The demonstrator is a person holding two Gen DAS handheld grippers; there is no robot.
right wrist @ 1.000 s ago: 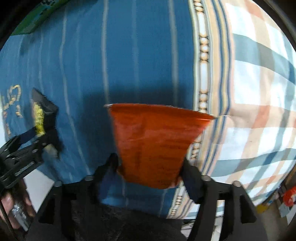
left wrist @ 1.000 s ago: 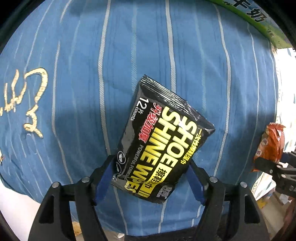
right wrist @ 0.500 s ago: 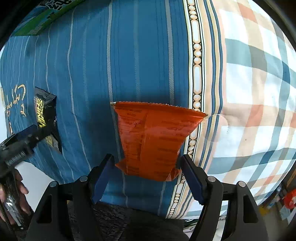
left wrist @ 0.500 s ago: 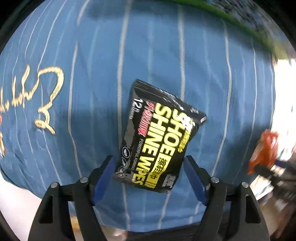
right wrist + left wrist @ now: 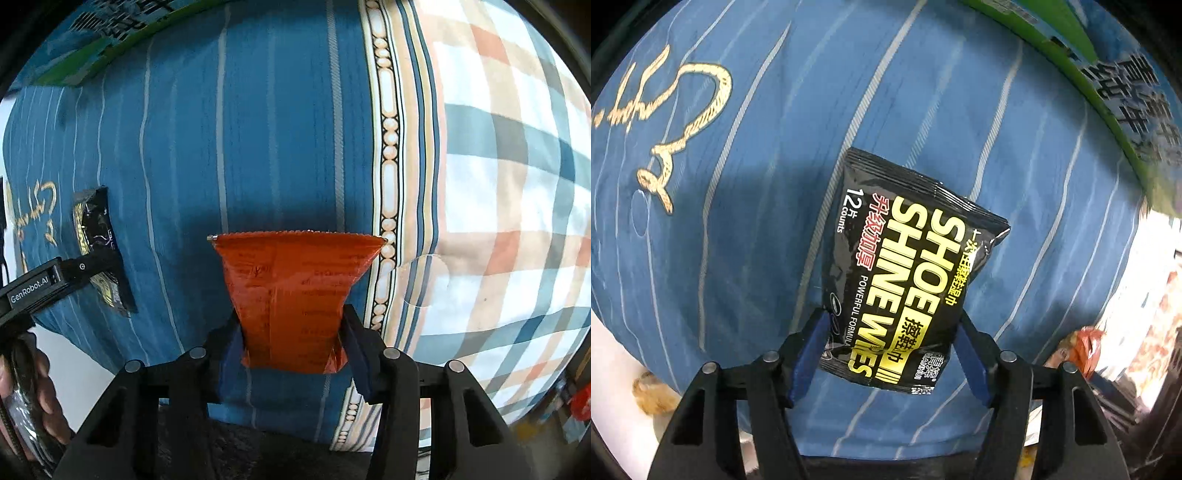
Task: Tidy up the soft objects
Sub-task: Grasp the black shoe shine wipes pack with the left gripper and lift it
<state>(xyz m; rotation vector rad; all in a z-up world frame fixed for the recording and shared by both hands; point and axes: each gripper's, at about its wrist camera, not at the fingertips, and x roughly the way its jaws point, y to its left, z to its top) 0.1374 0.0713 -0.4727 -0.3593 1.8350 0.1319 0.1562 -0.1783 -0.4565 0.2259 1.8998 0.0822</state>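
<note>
Left gripper (image 5: pixel 892 343) clamps the lower end of the black wipes pack (image 5: pixel 905 269), fingers pressed to both its sides, over the blue striped pillow (image 5: pixel 757 221). Right gripper (image 5: pixel 291 347) pinches the orange packet (image 5: pixel 291 291) at its base, its top fanning wide above the same pillow, beside the plaid cloth (image 5: pixel 509 184). A green carton (image 5: pixel 1108 74) sits at the pillow's far edge.

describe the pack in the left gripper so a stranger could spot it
Over the blue striped bedding, find the left gripper. It pinches the black shoe shine wipes pack, marked by big yellow lettering; the orange packet in the right gripper has none.
</note>
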